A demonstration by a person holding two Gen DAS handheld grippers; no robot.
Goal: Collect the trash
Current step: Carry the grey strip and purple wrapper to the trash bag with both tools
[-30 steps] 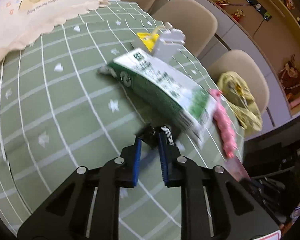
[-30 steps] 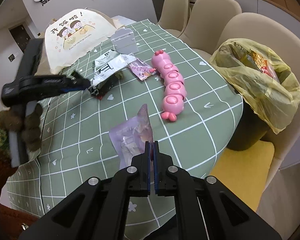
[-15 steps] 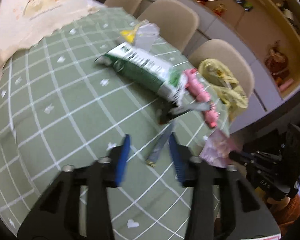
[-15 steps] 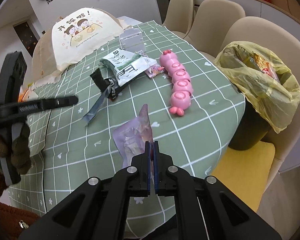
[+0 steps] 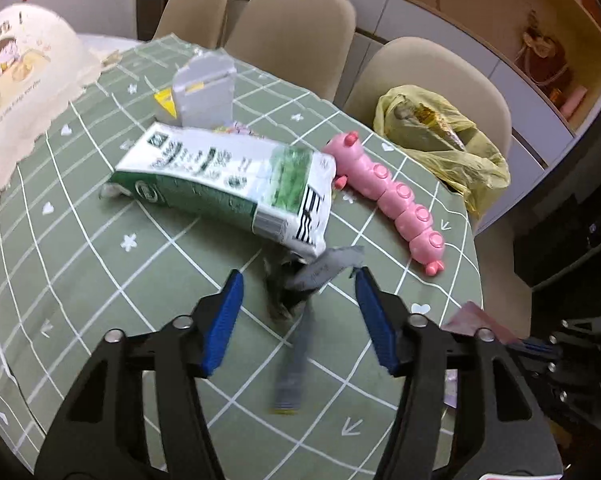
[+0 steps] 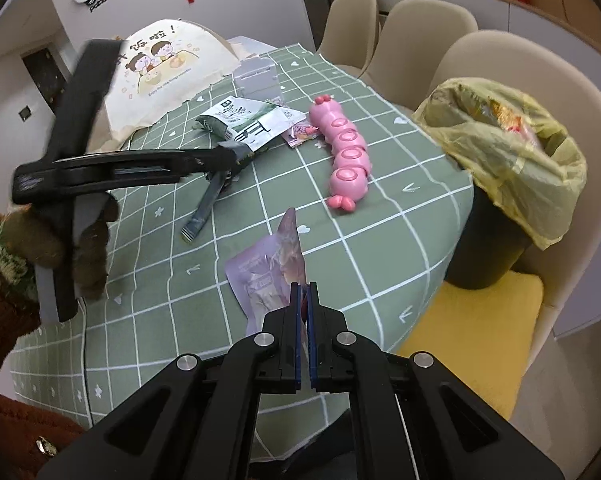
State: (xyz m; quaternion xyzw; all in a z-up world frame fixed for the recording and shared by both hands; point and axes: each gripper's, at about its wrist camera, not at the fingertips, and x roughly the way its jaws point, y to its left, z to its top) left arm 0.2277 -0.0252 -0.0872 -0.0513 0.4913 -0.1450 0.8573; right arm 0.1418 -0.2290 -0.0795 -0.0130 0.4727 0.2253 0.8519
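Partly done: right gripper (image 6: 304, 300) clenched on purple wrapper (image 6: 266, 276), not binned; left gripper (image 5: 298, 312) released over strap (image 5: 296, 344). Carton (image 5: 228, 184) on counter (image 5: 80, 280); bin bag (image 6: 500, 136) holds some trash.

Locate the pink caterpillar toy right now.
The pink caterpillar toy lies on the green checked tablecloth near its right edge, between the green-and-white carton and the yellow-lined trash bin.

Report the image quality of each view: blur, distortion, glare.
Left wrist view: the grey strap between the open left gripper is motion-smeared, and fisheye bends the tablecloth grid. Right wrist view: sharper, the purple packet in the right gripper is crisp; edges vignetted. No strong glare.
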